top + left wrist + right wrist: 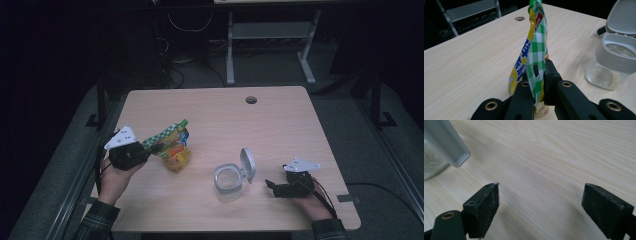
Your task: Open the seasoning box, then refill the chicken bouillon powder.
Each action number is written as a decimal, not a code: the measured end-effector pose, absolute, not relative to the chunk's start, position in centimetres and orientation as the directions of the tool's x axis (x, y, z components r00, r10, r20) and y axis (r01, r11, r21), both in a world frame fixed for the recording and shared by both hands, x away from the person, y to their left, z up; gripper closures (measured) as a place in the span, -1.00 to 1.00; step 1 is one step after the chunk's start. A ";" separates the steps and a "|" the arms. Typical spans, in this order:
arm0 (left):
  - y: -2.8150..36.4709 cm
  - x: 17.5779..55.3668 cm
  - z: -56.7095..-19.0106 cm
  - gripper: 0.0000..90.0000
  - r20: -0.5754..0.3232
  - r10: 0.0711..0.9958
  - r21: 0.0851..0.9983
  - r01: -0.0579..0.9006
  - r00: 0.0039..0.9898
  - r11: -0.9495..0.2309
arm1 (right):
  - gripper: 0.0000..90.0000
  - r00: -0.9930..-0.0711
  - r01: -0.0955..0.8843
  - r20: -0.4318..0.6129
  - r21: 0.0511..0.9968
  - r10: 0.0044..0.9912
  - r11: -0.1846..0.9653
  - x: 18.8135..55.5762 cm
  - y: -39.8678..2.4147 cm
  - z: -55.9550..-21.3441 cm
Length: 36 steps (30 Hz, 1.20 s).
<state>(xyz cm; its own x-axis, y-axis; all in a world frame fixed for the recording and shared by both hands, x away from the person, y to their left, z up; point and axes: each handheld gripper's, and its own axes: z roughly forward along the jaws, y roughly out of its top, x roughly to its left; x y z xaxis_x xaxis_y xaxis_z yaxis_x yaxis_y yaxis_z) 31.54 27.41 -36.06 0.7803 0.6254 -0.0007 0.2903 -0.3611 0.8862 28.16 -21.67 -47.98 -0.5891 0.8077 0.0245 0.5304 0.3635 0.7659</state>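
Observation:
A yellow and green checked snack bag (172,145) stands at the left of the wooden table (270,130). My left gripper (155,148) is shut on the bag's lower edge. In the left gripper view the bag (536,47) stands upright, pinched between the two black jaws of the left gripper (539,75). A clear glass jar (228,180) with its grey hinged lid (247,164) flipped open sits at the middle right. My right gripper (271,186) rests just right of the jar, and in its own view the right gripper (540,202) is open over bare wood.
The jar (609,67) and its raised lid (624,17) lie to the right of the bag in the left gripper view. A cable hole (251,100) sits near the table's far edge. The lid's rim (451,147) pokes into the right gripper view.

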 end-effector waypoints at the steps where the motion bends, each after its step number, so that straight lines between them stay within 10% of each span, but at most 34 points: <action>1: 27.4 31.6 -36.0 0.97 -0.001 0.623 0.885 0.291 0.782 -0.363 | -0.69 -0.588 0.533 0.026 0.764 0.808 0.363 28.1 -21.7 -48.0; 27: 26.7 32.6 -31.8 1.00 -0.011 0.517 0.906 0.227 0.856 -0.358 | -0.66 -0.611 0.563 0.041 0.725 0.791 0.397 28.3 -21.1 -48.1; 36: 26.2 32.4 -30.3 1.00 -0.003 0.483 0.911 0.201 0.876 -0.359 | 0.12 -0.635 0.540 0.080 0.757 0.768 0.368 27.2 -21.2 -46.6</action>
